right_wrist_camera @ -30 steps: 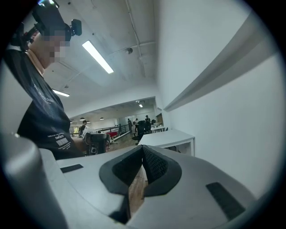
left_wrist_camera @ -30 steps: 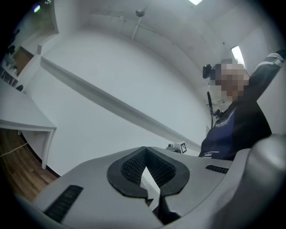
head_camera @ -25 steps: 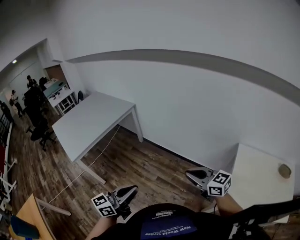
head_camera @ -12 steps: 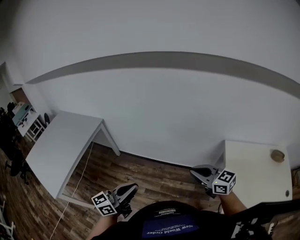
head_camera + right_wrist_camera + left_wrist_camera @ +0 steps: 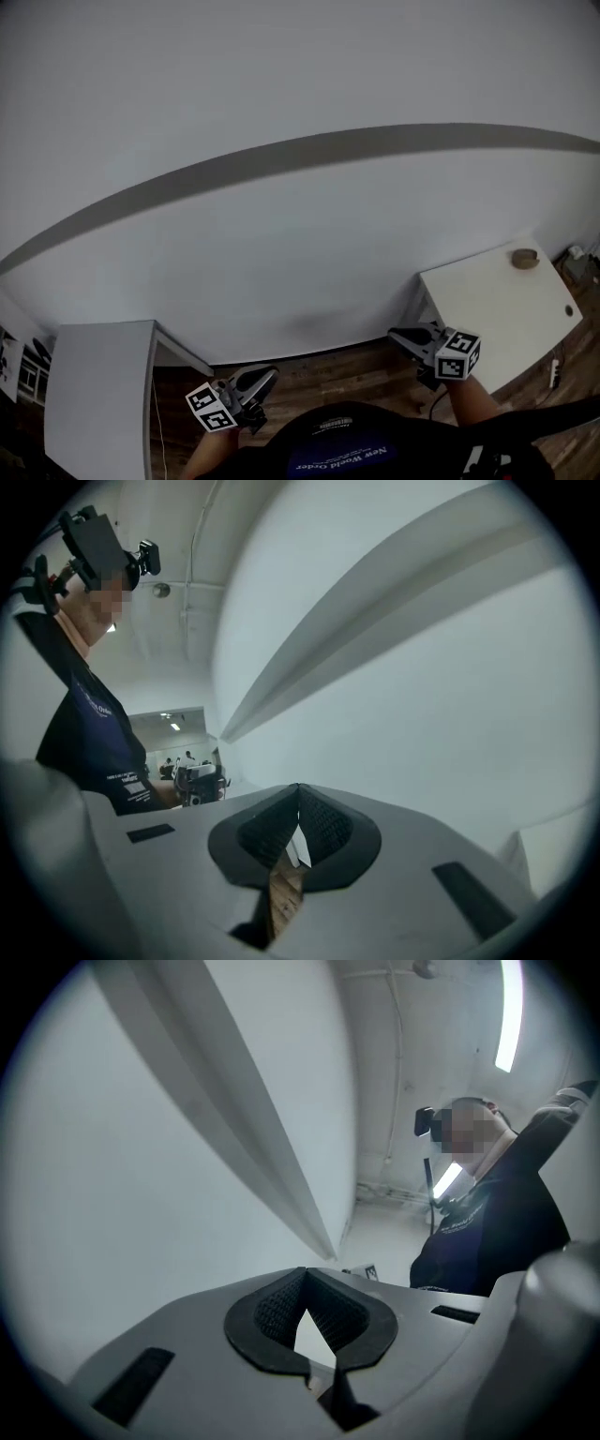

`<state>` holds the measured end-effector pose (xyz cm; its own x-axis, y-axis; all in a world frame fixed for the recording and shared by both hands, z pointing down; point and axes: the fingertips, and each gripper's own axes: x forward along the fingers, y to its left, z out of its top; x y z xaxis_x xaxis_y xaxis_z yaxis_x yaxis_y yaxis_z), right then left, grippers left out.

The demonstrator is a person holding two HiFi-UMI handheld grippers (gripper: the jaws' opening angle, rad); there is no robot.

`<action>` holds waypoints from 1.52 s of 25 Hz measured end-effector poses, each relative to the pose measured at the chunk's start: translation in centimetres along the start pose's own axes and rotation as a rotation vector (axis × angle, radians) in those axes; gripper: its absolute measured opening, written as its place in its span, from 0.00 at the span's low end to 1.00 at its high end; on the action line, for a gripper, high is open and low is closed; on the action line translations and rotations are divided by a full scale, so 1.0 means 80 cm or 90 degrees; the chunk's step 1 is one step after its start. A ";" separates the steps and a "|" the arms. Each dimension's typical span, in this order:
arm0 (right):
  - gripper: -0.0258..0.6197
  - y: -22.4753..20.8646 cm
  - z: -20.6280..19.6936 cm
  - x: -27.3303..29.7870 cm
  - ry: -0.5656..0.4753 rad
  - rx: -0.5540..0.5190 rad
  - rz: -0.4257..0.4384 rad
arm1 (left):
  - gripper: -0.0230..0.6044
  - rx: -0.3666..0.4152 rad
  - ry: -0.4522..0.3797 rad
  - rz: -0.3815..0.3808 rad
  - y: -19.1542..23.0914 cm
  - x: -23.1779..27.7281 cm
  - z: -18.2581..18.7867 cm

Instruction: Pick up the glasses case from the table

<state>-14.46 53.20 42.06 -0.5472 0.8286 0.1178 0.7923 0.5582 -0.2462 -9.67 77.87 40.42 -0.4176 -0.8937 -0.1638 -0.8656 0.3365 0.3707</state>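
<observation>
1. White fills most of the head view: a bare wall [image 5: 281,75] crossed by a grey band [image 5: 309,155], with a strip of wood floor [image 5: 347,375] at its foot.
2. A white right-hand table [image 5: 487,300] stands against that wall. The glasses case [image 5: 524,259], small and brown, lies on it near the far edge, close to the wall.
3. A small dark round thing [image 5: 568,310] sits on the same top towards its right edge, well apart from the case and too small to identify.
4. A second table [image 5: 94,394], also white, shows at the lower left, well apart from the first.
5. The left gripper [image 5: 267,378] hangs low over the floor, pointing towards the wall. In the left gripper view its jaws are together, tips touching, with nothing between them.
6. The right gripper [image 5: 398,336] is near the left edge of the right-hand table, well apart from the case. In the right gripper view its jaws are also closed and empty, and floorboards show through the gap behind the tips.
7. The person's dark shirt [image 5: 337,455] fills the bottom edge between the two grippers.
</observation>
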 end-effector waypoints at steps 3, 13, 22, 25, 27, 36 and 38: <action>0.04 -0.004 -0.014 -0.005 0.023 -0.002 -0.043 | 0.04 -0.006 0.012 -0.060 0.024 0.026 0.004; 0.04 -0.088 -0.011 -0.067 -0.009 0.021 -0.148 | 0.04 -0.028 0.064 -0.173 0.051 0.144 -0.024; 0.04 -0.264 0.033 -0.147 -0.049 -0.006 -0.152 | 0.04 0.014 0.108 -0.196 0.067 0.345 -0.029; 0.04 -0.318 0.042 -0.180 -0.028 -0.046 -0.157 | 0.04 0.018 0.123 -0.207 0.068 0.429 -0.035; 0.04 -0.346 0.046 -0.204 -0.022 -0.059 -0.163 | 0.04 0.016 0.136 -0.221 0.064 0.480 -0.043; 0.04 -0.421 0.042 -0.324 -0.067 -0.028 -0.237 | 0.04 -0.001 0.199 -0.298 0.038 0.637 -0.080; 0.04 -0.420 0.043 -0.358 -0.082 -0.019 -0.277 | 0.04 -0.007 0.215 -0.329 0.027 0.661 -0.085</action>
<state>-26.35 10.57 43.62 -0.8584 0.5061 0.0834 0.4878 0.8558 -0.1725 -31.71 29.32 38.78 0.1676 -0.9855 -0.0271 -0.9289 -0.1671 0.3305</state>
